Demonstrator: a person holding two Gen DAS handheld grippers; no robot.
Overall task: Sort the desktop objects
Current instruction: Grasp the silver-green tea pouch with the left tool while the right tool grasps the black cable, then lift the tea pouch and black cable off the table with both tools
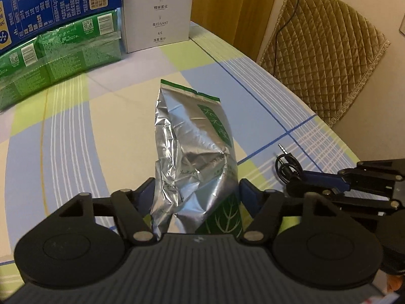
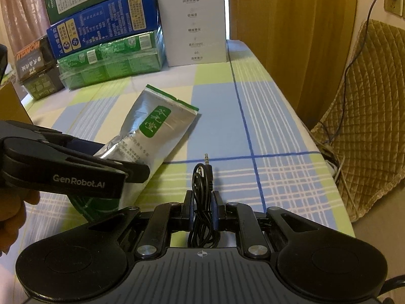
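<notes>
pinching the foil pouch (image 1: pixel 192 157) near its base is the left gripper (image 1: pixel 196 195); right gripper (image 2: pixel 202 210) is clamping the coiled audio cable (image 2: pixel 202 177), coil's lower end sitting hidden behind its body

My bench (image 2: pixel 278 116) wears a plaid cloth; on it lie a foil pouch (image 2: pixel 157 126) and stacked boxes (image 2: pixel 106 58).

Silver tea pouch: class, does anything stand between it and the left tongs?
Nothing visible does. The silver tea pouch already sits between the fingers of the left tongs, which close on its lower end.
</notes>
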